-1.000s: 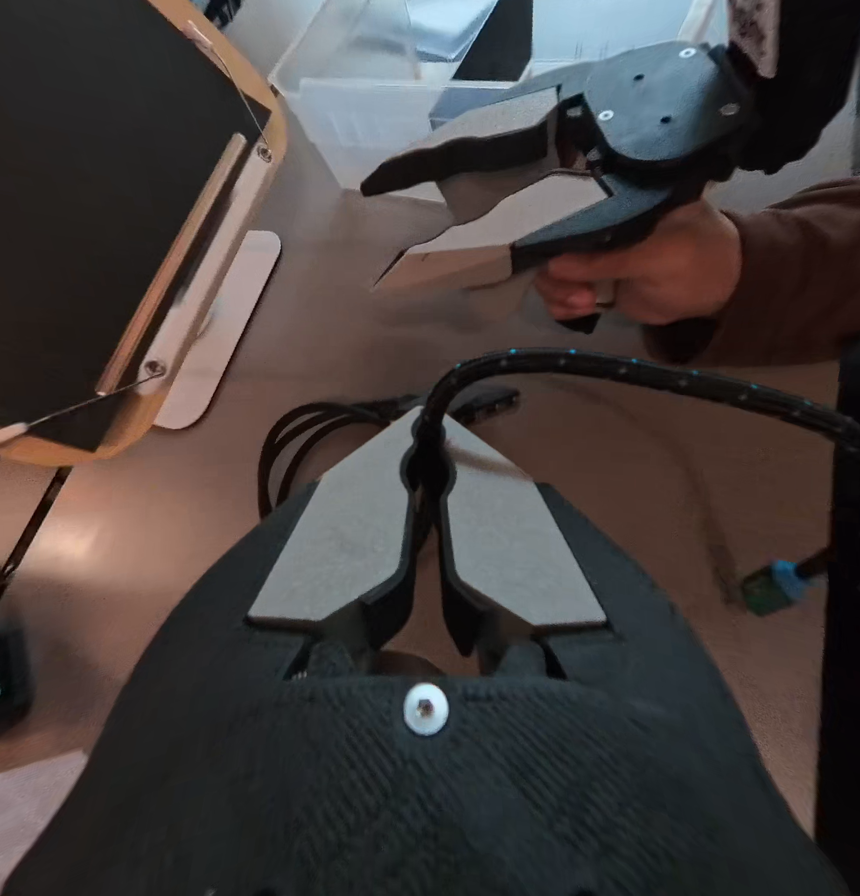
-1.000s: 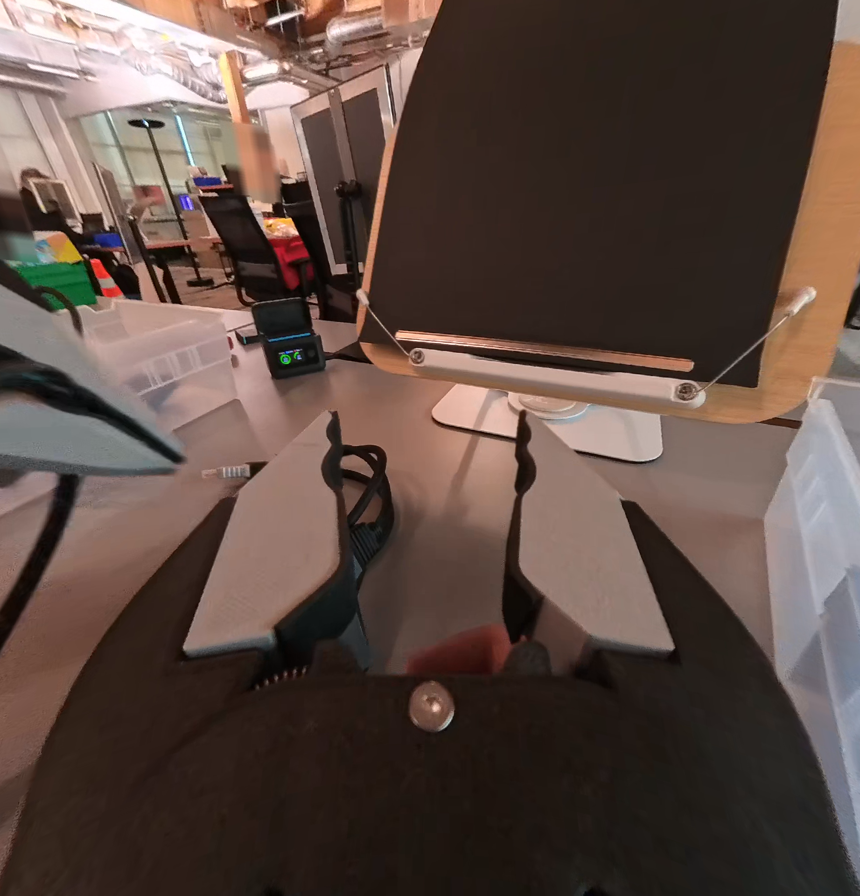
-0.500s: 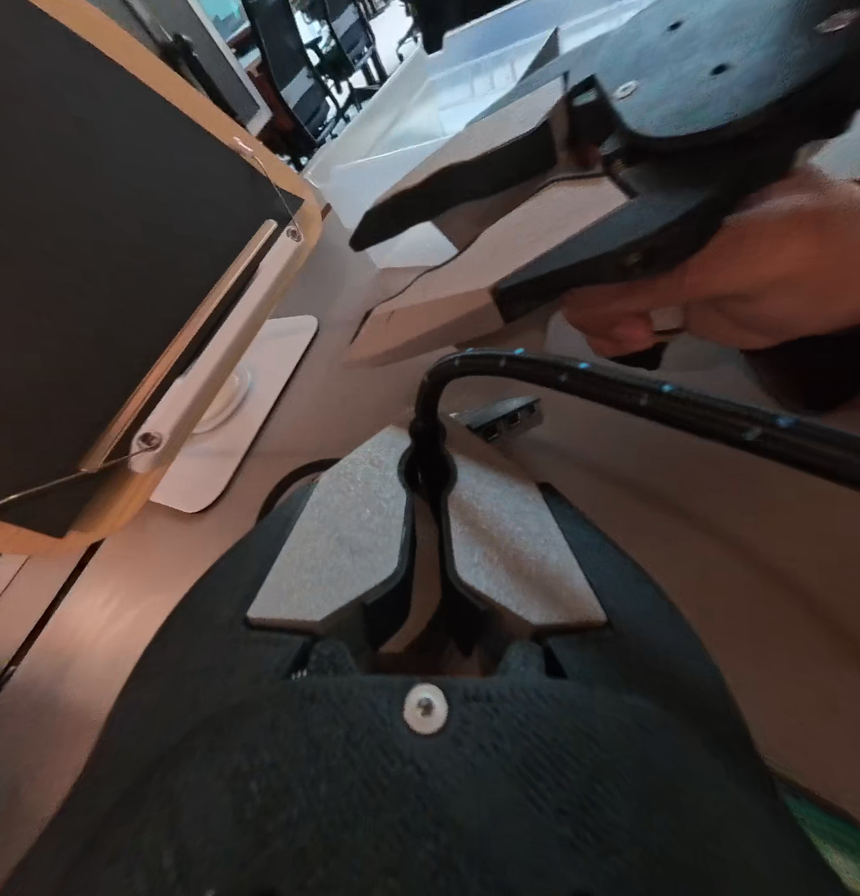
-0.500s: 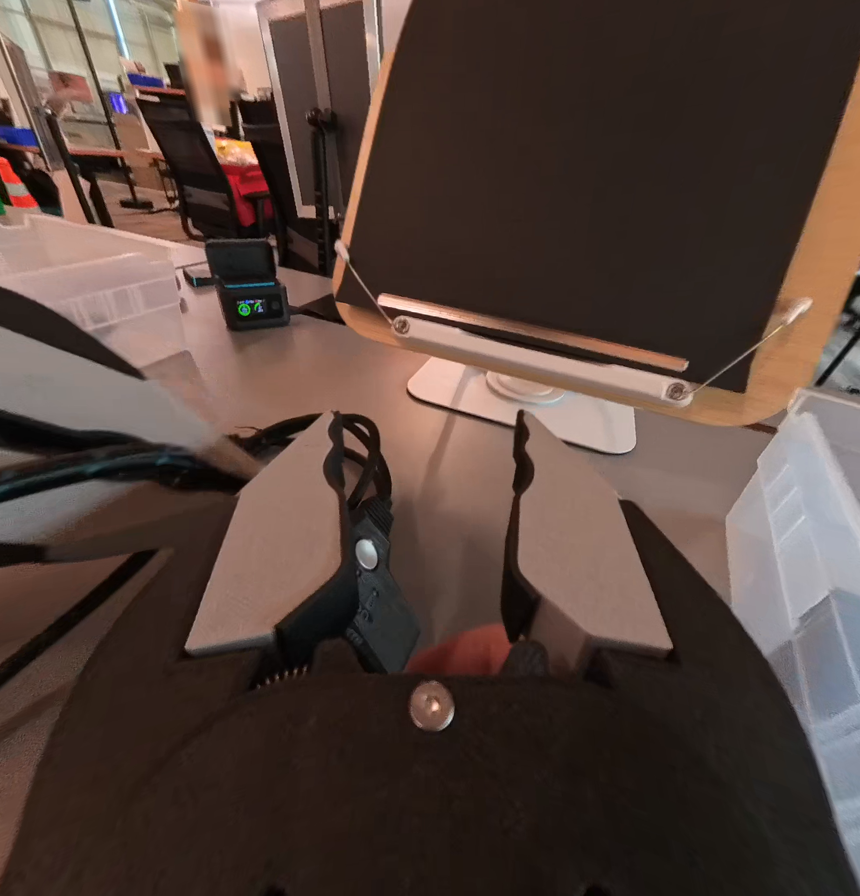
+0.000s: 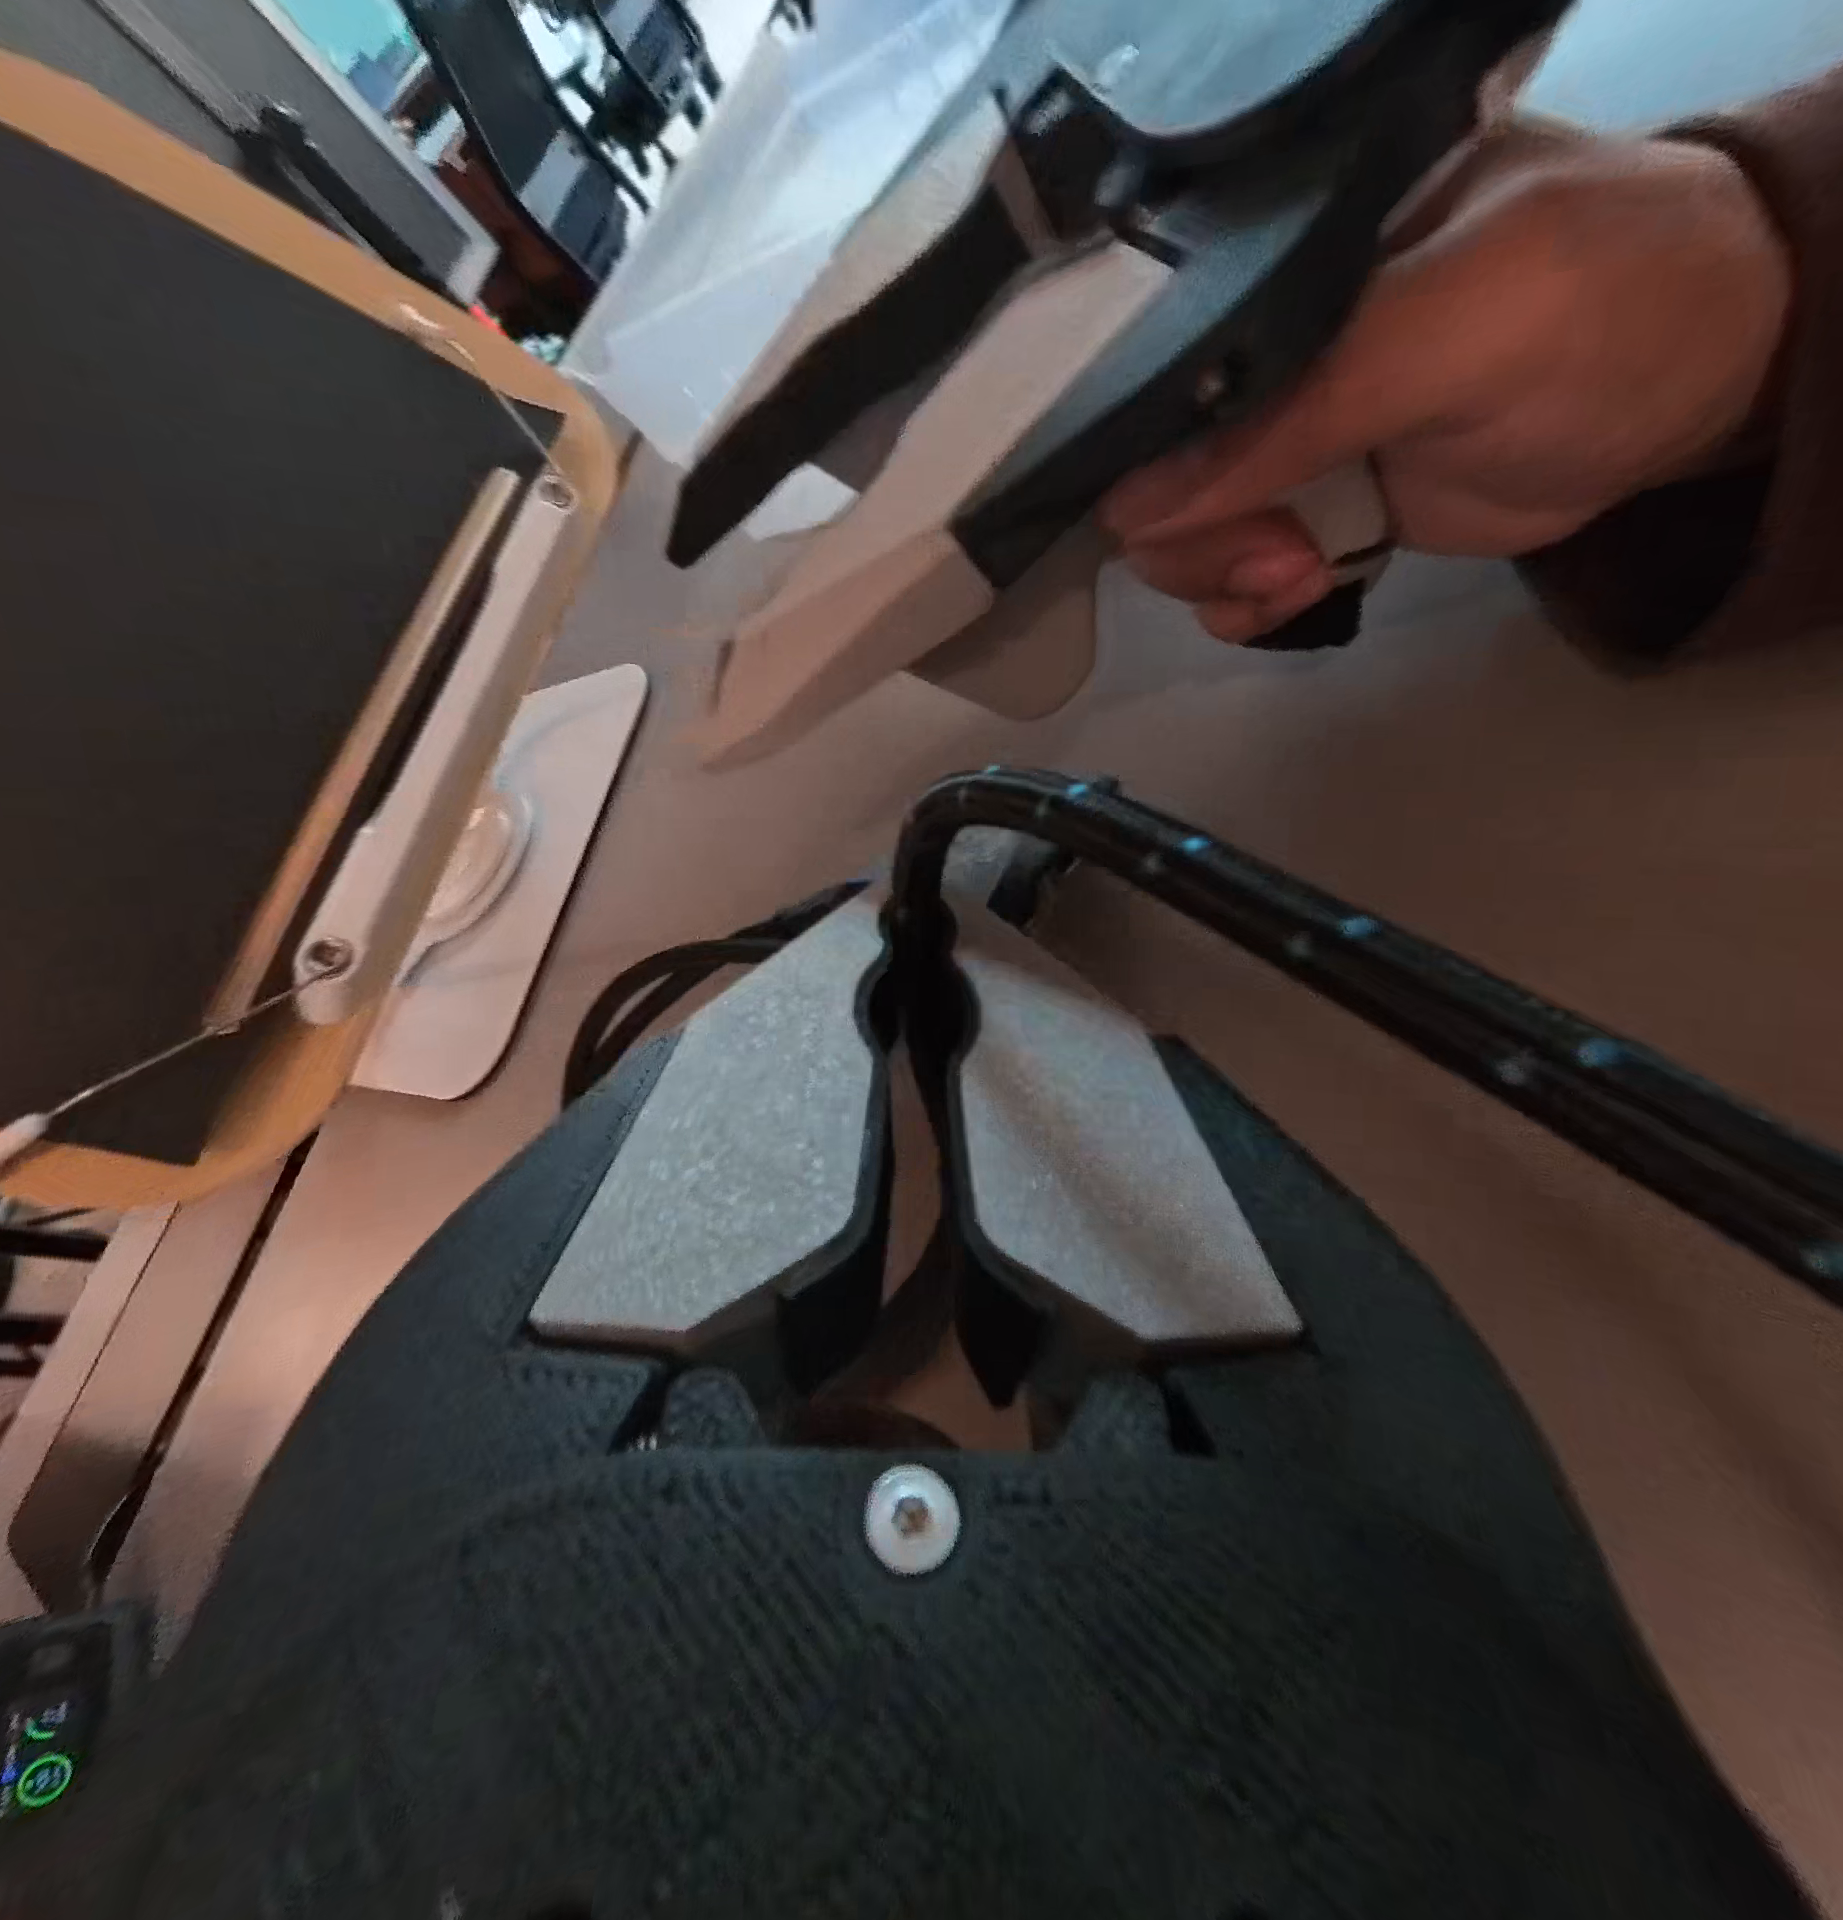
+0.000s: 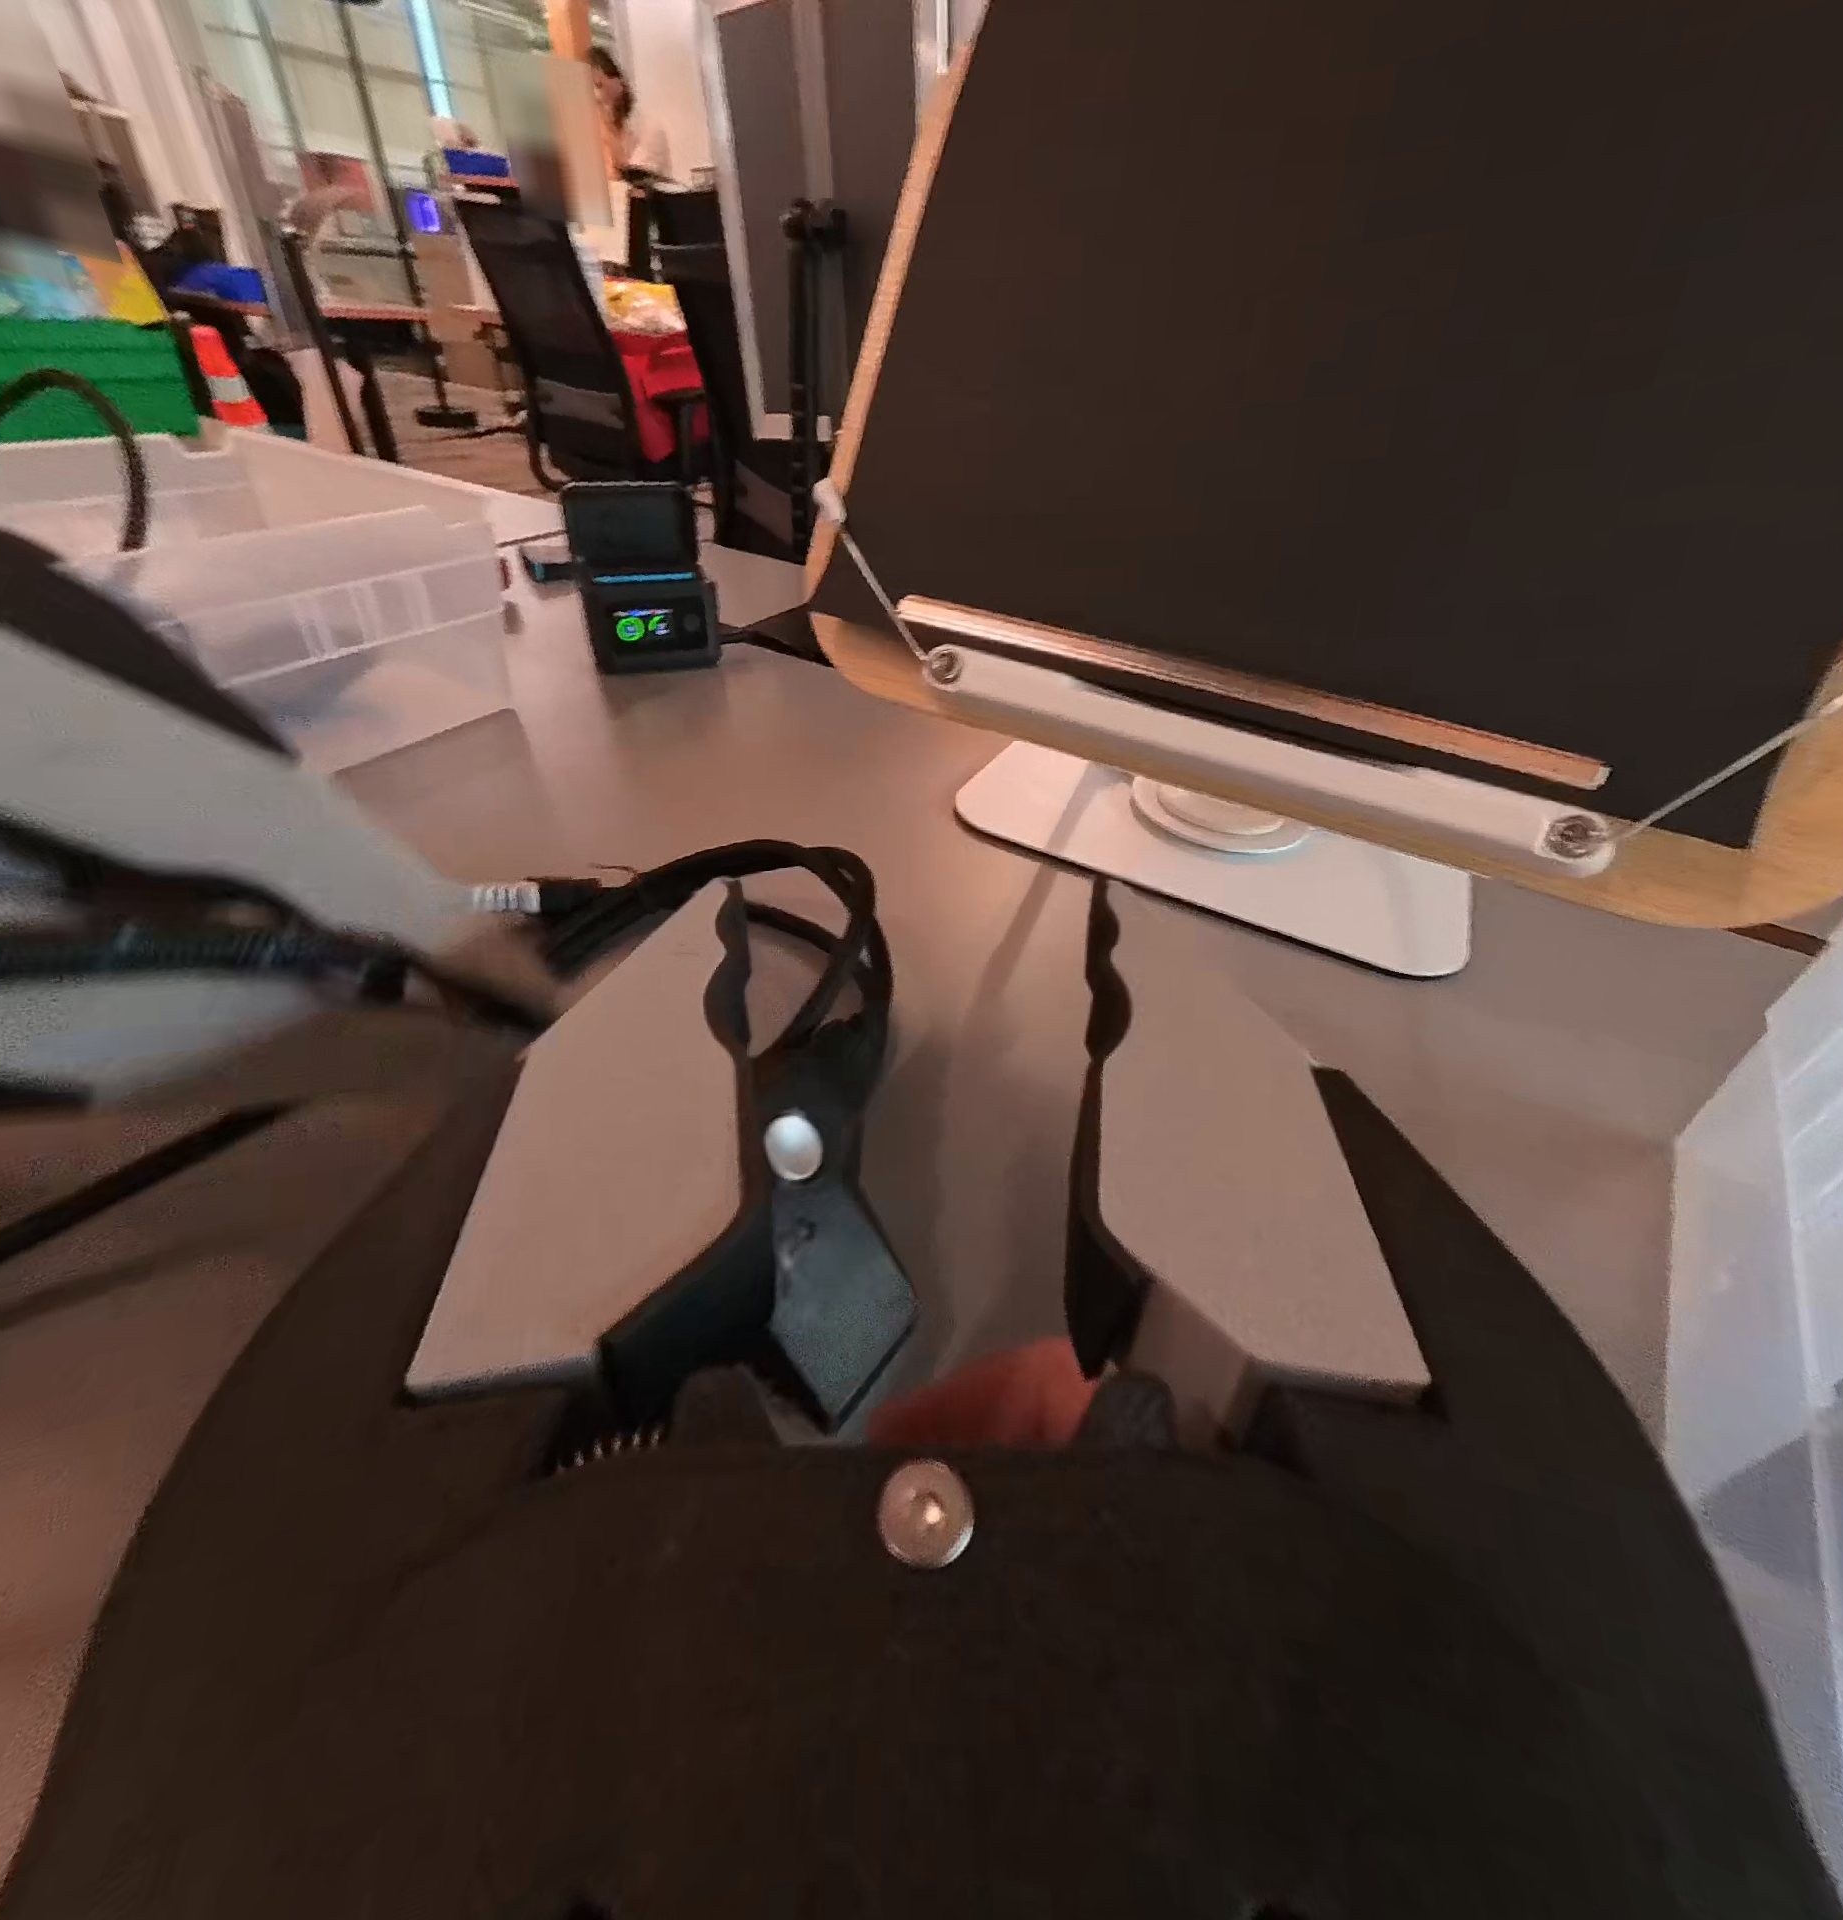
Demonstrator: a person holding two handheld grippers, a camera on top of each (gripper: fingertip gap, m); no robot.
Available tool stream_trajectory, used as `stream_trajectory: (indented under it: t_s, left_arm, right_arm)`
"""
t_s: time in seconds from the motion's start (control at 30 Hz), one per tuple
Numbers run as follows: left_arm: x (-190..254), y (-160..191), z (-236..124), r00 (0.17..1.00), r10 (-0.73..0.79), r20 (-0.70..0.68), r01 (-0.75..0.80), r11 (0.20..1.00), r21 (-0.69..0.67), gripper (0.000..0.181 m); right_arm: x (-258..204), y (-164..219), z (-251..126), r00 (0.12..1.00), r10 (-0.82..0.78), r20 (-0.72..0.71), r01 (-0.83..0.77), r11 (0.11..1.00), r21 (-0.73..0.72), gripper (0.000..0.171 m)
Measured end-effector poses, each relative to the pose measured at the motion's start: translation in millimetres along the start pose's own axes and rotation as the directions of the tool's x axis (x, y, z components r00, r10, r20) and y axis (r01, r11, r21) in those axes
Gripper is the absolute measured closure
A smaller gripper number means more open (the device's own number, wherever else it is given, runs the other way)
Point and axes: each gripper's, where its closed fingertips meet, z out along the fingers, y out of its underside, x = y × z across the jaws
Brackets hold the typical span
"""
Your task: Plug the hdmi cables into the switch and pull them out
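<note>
Two hand-held grippers work low over a grey worktop (image 6: 896, 790). The left hand-held gripper (image 5: 917, 961) is clenched on a black braided HDMI cable (image 5: 1416, 997) flecked with blue; the cable rises from between the fingertips, bends sharply and runs off to the right edge of the left wrist view. The right hand-held gripper (image 6: 912, 935) stands released, its jaws wide apart, with a small black switch (image 6: 823, 1236) bearing a pale round button lying on the worktop between them, close against the left finger. A bundle of thin black leads (image 6: 792, 883) loops out from the far end of the switch. In the left wrist view a person's hand (image 5: 1499, 395) grips the right hand-held gripper's handle just above and beyond the cable's bend. A black board with a wooden border (image 6: 1364, 364) leans on a white stand (image 6: 1239, 883) behind the switch. A small black device with a lit green display (image 6: 647, 613) sits farther back, beside clear plastic bins (image 6: 304, 582). Both views are partly blurred.
</note>
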Motion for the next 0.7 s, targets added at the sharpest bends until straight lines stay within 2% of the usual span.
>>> stream_trajectory:
  t_s: [0.13, 0.3, 0.4, 0.5, 0.6, 0.7]
  left_arm:
    - [-27.4, 2.9, -8.0, 0.993, -0.029, 0.116, 0.028, 1.0, 0.01, 0.181]
    - [-23.2, 6.5, -4.0, 0.994, -0.048, 0.096, 0.049, 0.999, -0.004, 0.181]
    - [-18.8, 7.6, -2.4, 0.996, -0.052, 0.076, 0.054, 0.998, -0.023, 0.181]
    - [-10.7, 5.2, -1.3, 0.998, -0.052, 0.041, 0.054, 0.998, -0.025, 0.181]
    - [-4.1, 0.3, -2.7, 0.999, -0.047, 0.01, 0.047, 0.999, -0.013, 0.181]
    - [0.4, -6.6, -5.2, 0.999, -0.037, -0.002, 0.037, 0.999, 0.013, 0.181]
  right_arm:
    - [-23.0, -3.5, -4.9, 0.99, -0.056, 0.127, 0.054, 0.998, 0.019, 0.104]
    - [-53.8, -9.0, -15.0, 0.942, -0.261, 0.211, 0.246, 0.965, 0.093, 0.103]
    - [-81.0, -15.1, -26.6, 0.879, -0.413, 0.238, 0.372, 0.906, 0.199, 0.116]
    - [-92.4, -22.0, -34.6, 0.83, -0.534, 0.162, 0.479, 0.83, 0.284, 0.145]
    - [-99.9, -23.4, -42.1, 0.796, -0.588, 0.145, 0.521, 0.787, 0.331, 0.155]
    - [-100.4, -26.3, -50.6, 0.802, -0.577, 0.157, 0.502, 0.792, 0.347, 0.161]
